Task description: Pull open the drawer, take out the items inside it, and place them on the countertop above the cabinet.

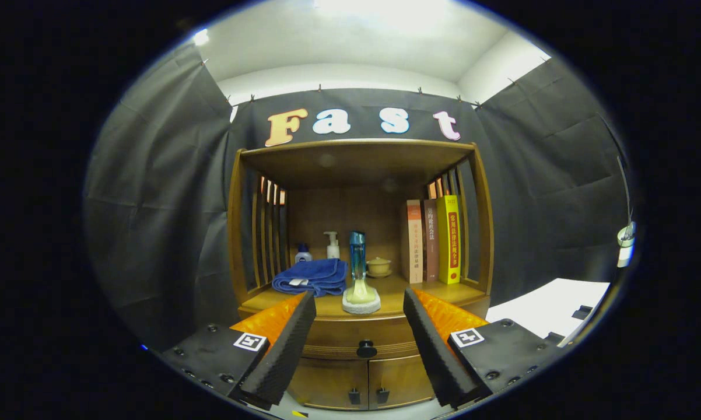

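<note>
My hand-held gripper [359, 344] hangs wide, empty, facing the shut drawer [356, 338]; its knob [366, 349] lies between the fingers.

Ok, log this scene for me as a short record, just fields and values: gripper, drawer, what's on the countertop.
gripper: gripper open, fingers spread, nothing between them
drawer: drawer shut, its dark knob ahead between the fingers, untouched
countertop: countertop holds a folded blue towel, a blue bottle on a round base, two small bottles, a small lidded cup, three upright books
below: two cabinet doors, shut
</note>
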{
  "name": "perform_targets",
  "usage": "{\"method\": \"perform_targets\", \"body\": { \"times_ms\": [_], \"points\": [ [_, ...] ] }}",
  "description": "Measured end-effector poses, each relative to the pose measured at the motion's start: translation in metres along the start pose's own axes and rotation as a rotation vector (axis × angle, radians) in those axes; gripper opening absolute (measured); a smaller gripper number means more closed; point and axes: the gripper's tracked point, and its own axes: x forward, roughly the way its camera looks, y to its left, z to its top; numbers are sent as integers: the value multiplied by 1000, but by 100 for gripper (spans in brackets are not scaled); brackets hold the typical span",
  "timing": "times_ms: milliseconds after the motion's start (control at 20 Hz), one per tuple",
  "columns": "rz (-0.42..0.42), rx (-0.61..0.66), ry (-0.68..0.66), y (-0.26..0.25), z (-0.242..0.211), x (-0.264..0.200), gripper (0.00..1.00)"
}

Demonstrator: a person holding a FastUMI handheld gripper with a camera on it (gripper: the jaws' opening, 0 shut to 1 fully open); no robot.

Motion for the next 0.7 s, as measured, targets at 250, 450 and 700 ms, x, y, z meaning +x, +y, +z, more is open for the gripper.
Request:
{"method": "perform_targets", "body": {
  "times_ms": [250,450,700],
  "points": [
    [11,3,-3,4,-6,0,99],
    [18,6,12,9,-16,1,99],
    [24,5,29,13,-23,2,99]
  ]
}}
